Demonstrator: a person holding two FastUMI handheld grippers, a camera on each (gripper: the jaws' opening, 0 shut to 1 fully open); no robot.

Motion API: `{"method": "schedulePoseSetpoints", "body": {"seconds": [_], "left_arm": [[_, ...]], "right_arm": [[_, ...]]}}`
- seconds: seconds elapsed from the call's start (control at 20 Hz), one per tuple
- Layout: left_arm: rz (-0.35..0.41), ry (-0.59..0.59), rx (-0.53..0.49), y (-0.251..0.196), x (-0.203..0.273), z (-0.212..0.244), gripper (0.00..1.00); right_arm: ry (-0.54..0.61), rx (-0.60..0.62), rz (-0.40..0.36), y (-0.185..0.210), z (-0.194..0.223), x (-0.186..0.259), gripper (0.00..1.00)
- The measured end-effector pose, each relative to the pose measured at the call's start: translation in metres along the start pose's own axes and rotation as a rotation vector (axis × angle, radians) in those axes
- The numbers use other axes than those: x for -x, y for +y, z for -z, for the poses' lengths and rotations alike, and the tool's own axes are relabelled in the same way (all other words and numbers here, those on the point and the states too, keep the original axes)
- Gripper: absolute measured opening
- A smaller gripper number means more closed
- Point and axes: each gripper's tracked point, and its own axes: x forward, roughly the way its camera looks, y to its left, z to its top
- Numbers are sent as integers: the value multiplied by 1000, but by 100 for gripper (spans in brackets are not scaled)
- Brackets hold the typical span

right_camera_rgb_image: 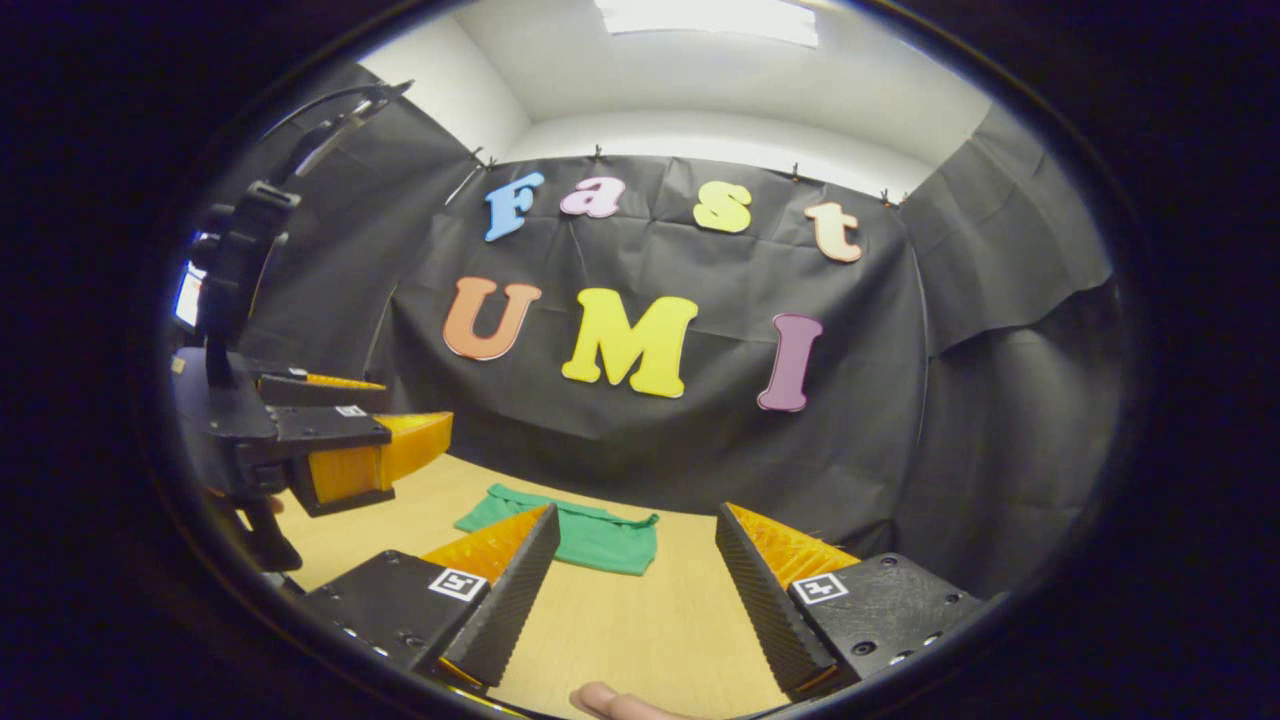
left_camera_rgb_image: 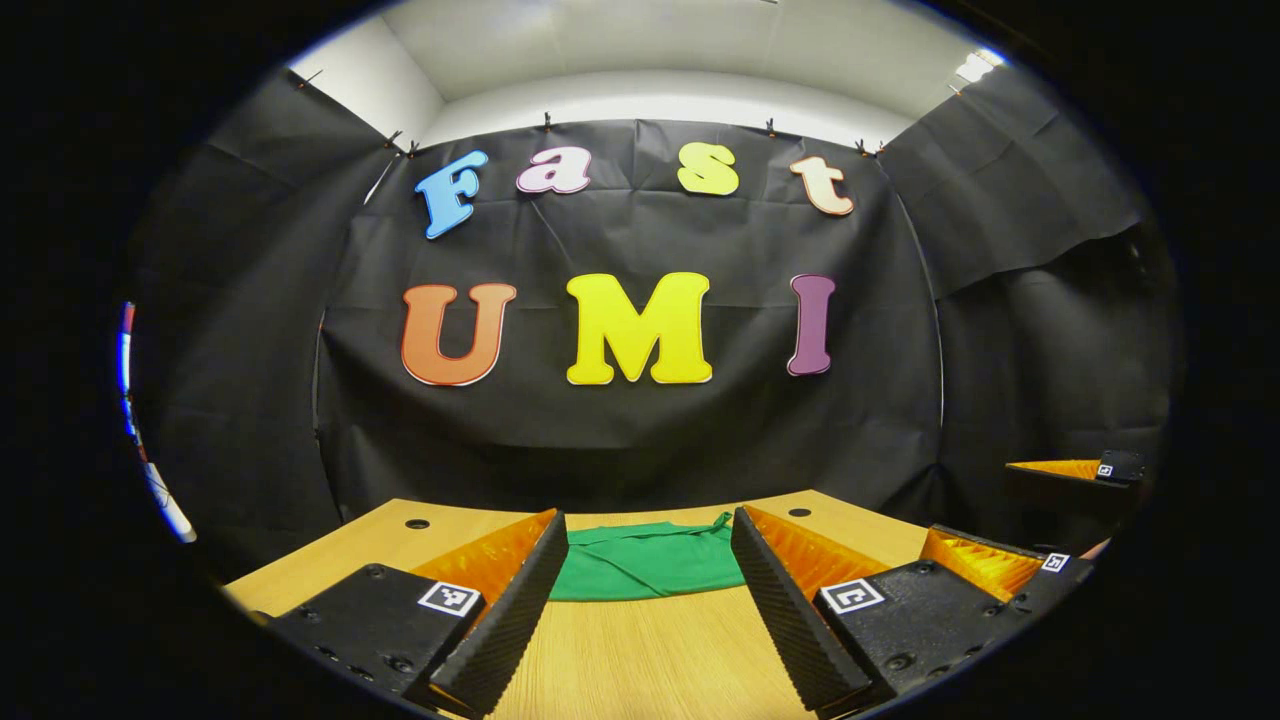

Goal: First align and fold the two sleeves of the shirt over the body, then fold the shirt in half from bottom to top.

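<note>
Soft, light green cloth shirt (left_camera_rgb_image: 648, 562) ahead of left gripper (left_camera_rgb_image: 640, 600) and right gripper (right_camera_rgb_image: 630, 600), both spread apart, empty; likely limp, best pinched at sleeve edges.

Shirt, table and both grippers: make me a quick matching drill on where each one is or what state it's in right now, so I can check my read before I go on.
Column one:
1. green shirt
2. wooden table
3. left gripper
4. right gripper

Column two:
a. open, held above the near part of the table, with a fingertip at the bottom edge of its view
b. lying compact at the far side of the table, near the booth wall
c. light wood, with round holes near its far corners
d. open, pointing at the shirt, which is framed between its fingers

Pairs: 1-b, 2-c, 3-d, 4-a
</note>
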Motion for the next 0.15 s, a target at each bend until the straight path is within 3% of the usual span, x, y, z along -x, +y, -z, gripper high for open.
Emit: {"method": "schedulePoseSetpoints", "body": {"seconds": [0.15], "left_arm": [[3,13,-5,-1,-4,4,100]], "right_arm": [[20,-1,13,-4,7,-4,95]]}}
